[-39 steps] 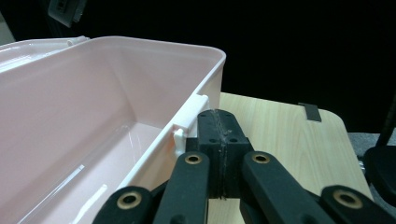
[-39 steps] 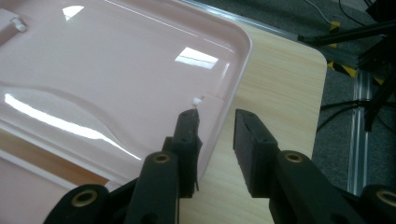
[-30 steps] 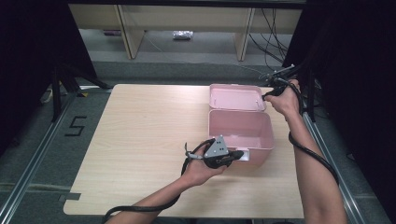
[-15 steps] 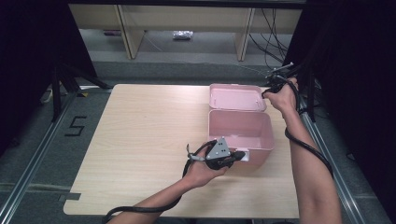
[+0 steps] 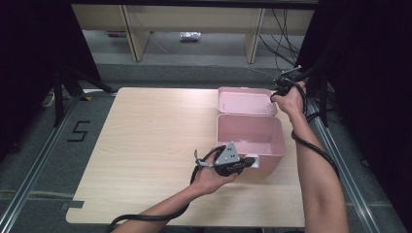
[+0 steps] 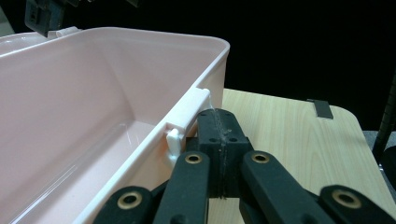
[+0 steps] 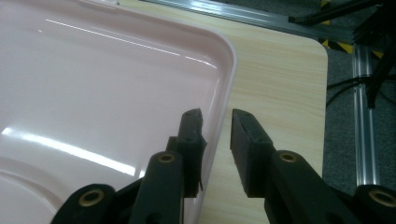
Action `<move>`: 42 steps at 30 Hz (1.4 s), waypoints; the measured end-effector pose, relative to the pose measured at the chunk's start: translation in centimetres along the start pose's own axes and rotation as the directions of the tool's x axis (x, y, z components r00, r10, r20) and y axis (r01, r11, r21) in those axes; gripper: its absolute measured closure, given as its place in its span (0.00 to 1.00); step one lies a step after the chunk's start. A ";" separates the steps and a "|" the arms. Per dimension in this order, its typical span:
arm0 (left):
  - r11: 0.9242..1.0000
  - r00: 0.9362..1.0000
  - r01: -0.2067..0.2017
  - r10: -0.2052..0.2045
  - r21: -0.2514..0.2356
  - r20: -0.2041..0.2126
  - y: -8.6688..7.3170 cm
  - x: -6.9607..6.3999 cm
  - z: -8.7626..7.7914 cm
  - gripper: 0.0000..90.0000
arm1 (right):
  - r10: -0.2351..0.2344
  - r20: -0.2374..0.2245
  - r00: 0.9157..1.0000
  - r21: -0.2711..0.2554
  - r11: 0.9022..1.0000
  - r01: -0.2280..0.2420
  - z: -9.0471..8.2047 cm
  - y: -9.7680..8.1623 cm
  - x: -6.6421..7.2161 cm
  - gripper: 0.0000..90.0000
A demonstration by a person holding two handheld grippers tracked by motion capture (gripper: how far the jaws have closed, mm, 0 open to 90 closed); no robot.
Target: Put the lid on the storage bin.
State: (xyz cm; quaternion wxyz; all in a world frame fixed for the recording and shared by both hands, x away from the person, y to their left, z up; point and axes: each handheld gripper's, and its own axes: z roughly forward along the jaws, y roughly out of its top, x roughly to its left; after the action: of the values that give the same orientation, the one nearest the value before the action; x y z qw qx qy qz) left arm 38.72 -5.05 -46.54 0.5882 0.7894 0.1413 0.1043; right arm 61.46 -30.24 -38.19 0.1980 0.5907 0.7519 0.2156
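Observation:
A pink plastic box [image 5: 219, 130] stands open at the table's right, its lid [image 5: 245, 102] lying flat behind it. My left gripper [image 5: 252, 162] is shut at the box's near wall. In the left gripper view its closed tips [image 6: 219, 116] sit against the white latch [image 6: 189, 112] under the rim [image 6: 140, 35]. My right gripper [image 5: 278, 92] is at the lid's far right corner. Its jaws [image 7: 216, 121] straddle the lid's rim [image 7: 224, 79], one inside and one outside. They have just been closing, and a gap remains beside the rim.
The light wooden table [image 5: 155, 141] stretches bare to the left of the box. Its right edge [image 7: 322, 93] lies close beside the lid, with a metal rail [image 7: 362, 135] and cables on the floor beyond. Shelving stands behind the table.
My right hand has eased down a little onto the lid's corner. The left hand and the box have stayed put.

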 end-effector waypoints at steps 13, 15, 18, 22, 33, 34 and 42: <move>1.000 1.000 -0.004 0.004 -0.002 0.012 0.0 0.0 0.1 1.00 | 0.016 0.009 1.000 0.011 1.000 -0.016 0.9 0.7 -0.2 0.84; 1.000 1.000 -0.006 0.006 -0.002 0.012 0.0 0.0 0.1 1.00 | 0.022 0.018 1.000 0.016 1.000 -0.023 0.9 0.7 0.0 0.84; 1.000 1.000 -0.005 0.005 -0.003 0.014 0.0 0.0 0.0 1.00 | 0.053 0.023 0.998 0.033 0.998 -0.053 1.0 0.8 0.4 0.85; 1.000 1.000 -0.004 0.004 -0.002 0.013 0.0 0.0 0.0 1.00 | 0.069 0.024 0.997 0.048 0.996 -0.070 1.2 0.8 0.3 0.85; 1.000 1.000 -0.002 0.002 -0.008 0.013 -0.1 0.0 0.1 1.00 | 0.124 0.008 0.992 0.062 0.990 -0.125 1.6 0.8 0.1 0.89; 1.000 1.000 -0.002 0.002 -0.010 0.013 -0.1 -0.1 0.1 1.00 | 0.120 0.009 0.993 0.060 0.991 -0.121 1.6 0.8 0.2 0.89; 1.000 1.000 -0.002 0.002 -0.011 0.012 -0.1 -0.1 0.1 1.00 | 0.141 0.011 0.990 0.074 0.987 -0.142 1.8 0.9 0.2 0.92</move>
State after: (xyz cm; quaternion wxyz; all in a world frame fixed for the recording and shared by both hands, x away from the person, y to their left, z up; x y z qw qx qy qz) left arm 38.67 -5.09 -46.67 0.5933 0.7869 0.1365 0.1010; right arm 63.15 -29.73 -39.21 0.1621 0.6502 0.7150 0.1995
